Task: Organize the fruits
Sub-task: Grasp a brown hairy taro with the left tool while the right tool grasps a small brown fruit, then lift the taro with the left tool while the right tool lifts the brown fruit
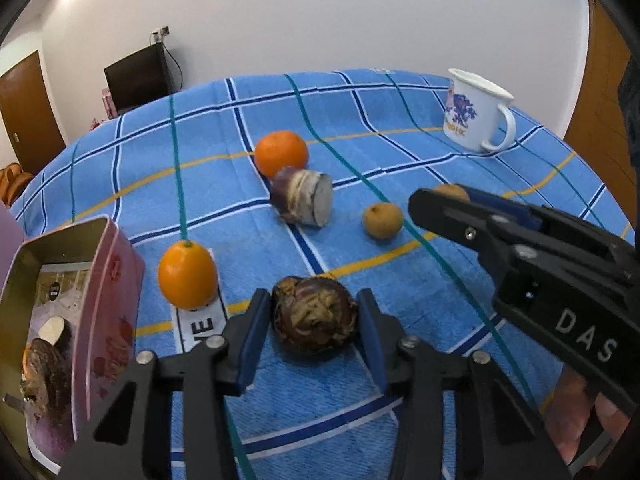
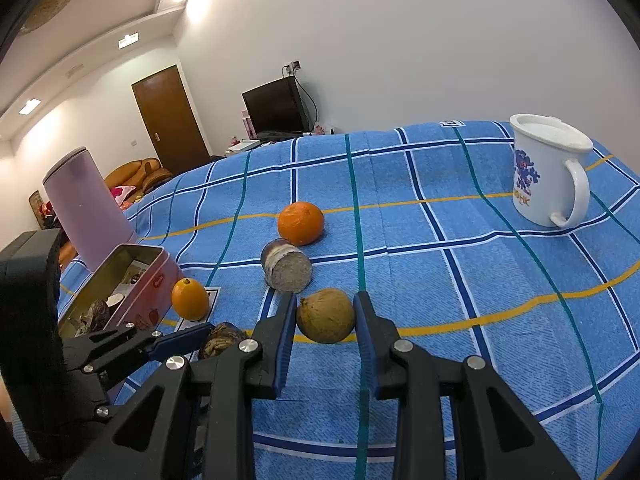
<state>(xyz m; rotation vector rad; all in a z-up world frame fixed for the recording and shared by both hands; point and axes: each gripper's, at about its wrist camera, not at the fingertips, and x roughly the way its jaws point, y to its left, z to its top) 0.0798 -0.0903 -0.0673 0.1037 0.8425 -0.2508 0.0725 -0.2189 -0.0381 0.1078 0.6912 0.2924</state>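
Left wrist view: left hand-held gripper (image 1: pixel 316 338) straddles the dark brown, rough round fruit (image 1: pixel 315 317), pads slightly apart; closing off-centre could roll it across the blue checked tabletop (image 1: pixel 400 280). Right hand-held gripper (image 2: pixel 325 340) brackets the tan round fruit (image 2: pixel 326 315), not visibly clamped.

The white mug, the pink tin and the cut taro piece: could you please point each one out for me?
white mug (image 2: pixel 548 176): right wrist view, on its printed side wall.
pink tin (image 1: pixel 116 280): left wrist view, on its outer side wall.
cut taro piece (image 2: pixel 291 273): right wrist view, on its pale cut face.

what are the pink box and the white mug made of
The open pink rectangular box looks like thin tin: its bare inner walls are shiny gold metal that mirrors the contents, while the outside carries a printed pink coat. The white handled mug looks like enamelled metal, given its thin rolled rim and glossy coat, though ceramic is possible.
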